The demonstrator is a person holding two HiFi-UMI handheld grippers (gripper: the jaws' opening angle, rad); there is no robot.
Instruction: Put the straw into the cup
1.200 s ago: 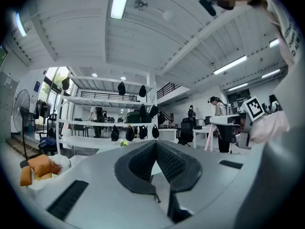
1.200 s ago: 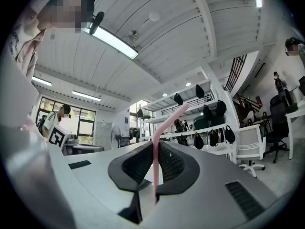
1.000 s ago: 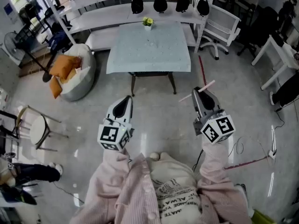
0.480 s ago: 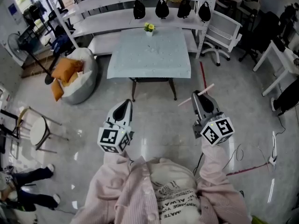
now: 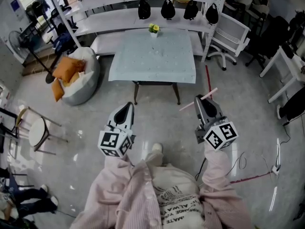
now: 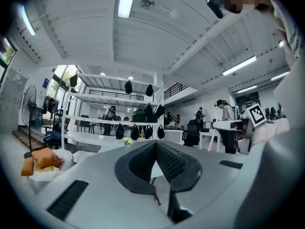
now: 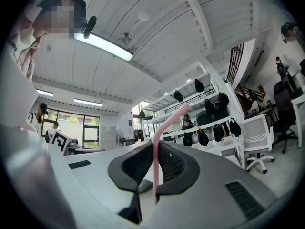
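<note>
A pink bent straw point(image 5: 210, 93) lies crosswise in my right gripper point(image 5: 199, 99), which is shut on it; in the right gripper view the straw point(image 7: 156, 142) rises between the pads and bends off to the upper right. My left gripper point(image 5: 128, 106) is held level beside it, shut with nothing in it, and its pads meet at the tip point(image 6: 155, 144). Both are over the floor, short of a pale table point(image 5: 152, 61). At the table's far edge stands a small cup point(image 5: 153, 29) with something yellow-green in it, also seen in the left gripper view as a small cup point(image 6: 127, 141).
White shelves point(image 5: 119, 15) with black bags point(image 5: 167, 8) stand behind the table. A grey beanbag with orange cushions point(image 5: 71, 73) is at the left, a round stool point(image 5: 39, 130) nearer left, a white chair point(image 5: 233, 32) and a desk point(image 5: 286, 61) at the right. Cables point(image 5: 252, 168) cross the floor.
Both grippers have been carried a little toward the table, which now looks slightly nearer. The straw stays in the right gripper. A shoe now shows between the arms.
</note>
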